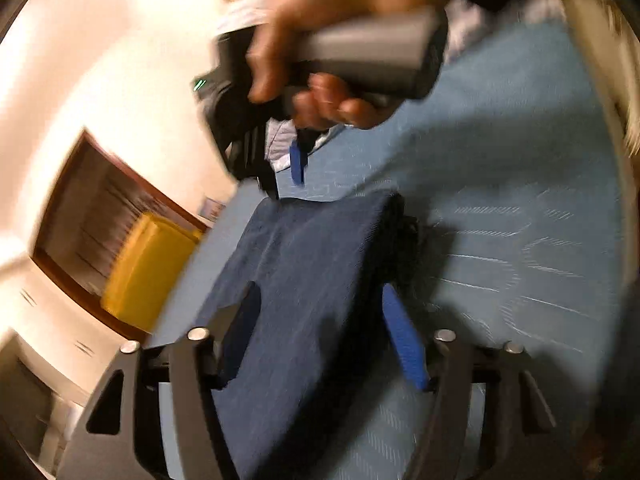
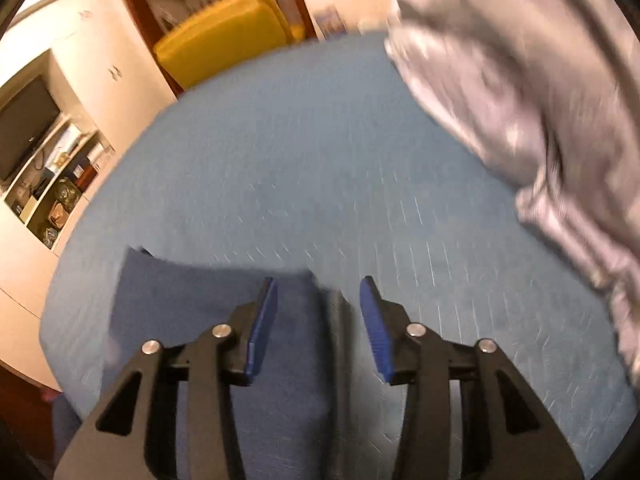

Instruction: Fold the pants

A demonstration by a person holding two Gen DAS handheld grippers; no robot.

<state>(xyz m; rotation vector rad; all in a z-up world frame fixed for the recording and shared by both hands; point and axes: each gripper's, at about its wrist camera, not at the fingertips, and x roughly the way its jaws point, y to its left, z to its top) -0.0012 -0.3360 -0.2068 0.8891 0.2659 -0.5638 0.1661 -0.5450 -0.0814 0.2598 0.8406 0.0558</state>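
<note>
The dark blue pants lie folded into a thick flat packet on the light blue sheet. My left gripper hovers over their near end, open. One blue pad is above the cloth and the other is at its right edge, and neither presses on it. In the right wrist view the pants show at the lower left. My right gripper is open above their right edge with nothing pinched. A hand holds that right gripper beyond the pants' far end, where one blue pad shows.
A crumpled grey garment lies on the sheet at the right. A yellow chair stands past the bed's far edge by a wooden door frame. A shelf unit with a dark screen is on the left wall.
</note>
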